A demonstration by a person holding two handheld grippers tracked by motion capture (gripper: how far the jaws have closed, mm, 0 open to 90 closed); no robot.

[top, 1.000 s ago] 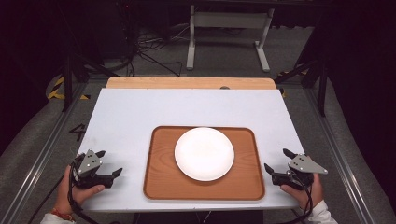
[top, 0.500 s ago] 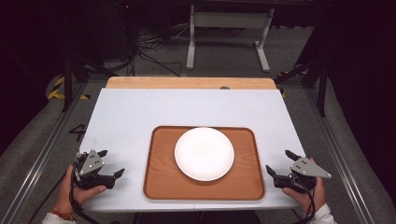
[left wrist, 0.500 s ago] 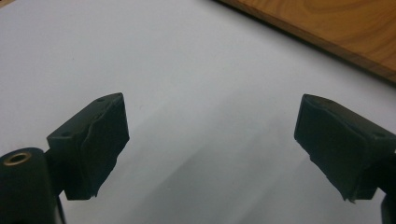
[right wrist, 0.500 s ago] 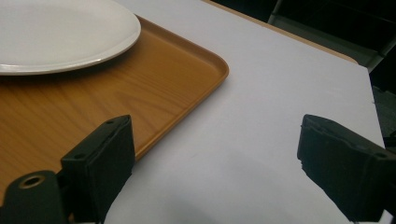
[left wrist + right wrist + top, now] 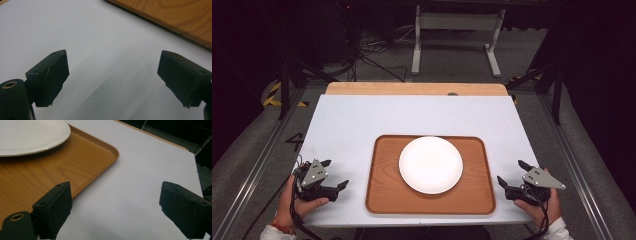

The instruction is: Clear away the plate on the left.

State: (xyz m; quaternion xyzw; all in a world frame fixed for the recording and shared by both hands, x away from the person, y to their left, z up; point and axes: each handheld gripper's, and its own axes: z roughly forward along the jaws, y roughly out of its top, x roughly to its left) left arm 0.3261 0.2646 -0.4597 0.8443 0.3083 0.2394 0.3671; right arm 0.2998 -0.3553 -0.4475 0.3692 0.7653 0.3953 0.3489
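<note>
A brown wooden tray (image 5: 384, 195) lies on the white table near its front edge, and a round white plate (image 5: 430, 164) rests in its middle. My left gripper (image 5: 335, 174) is open at the front left, a short way left of the tray, with nothing between its jaws. My right gripper (image 5: 512, 173) is open at the front right, just right of the tray. In the right gripper view the tray (image 5: 75, 165) and the plate (image 5: 30, 135) lie ahead to the left of my open right gripper (image 5: 113, 205). The left gripper view has my left gripper (image 5: 112, 72) over bare table, the tray edge (image 5: 175, 17) beyond it.
The white tabletop (image 5: 412, 115) stretches behind the tray to a wooden strip (image 5: 412, 88) at the far edge. Beyond the table stand a white metal frame (image 5: 457, 30) and cables on a dark floor. A person's hands hold both grippers at the table's front corners.
Both grippers have drifted slightly toward the table's front edge. Tray and plate have not moved, and both grippers have stayed open.
</note>
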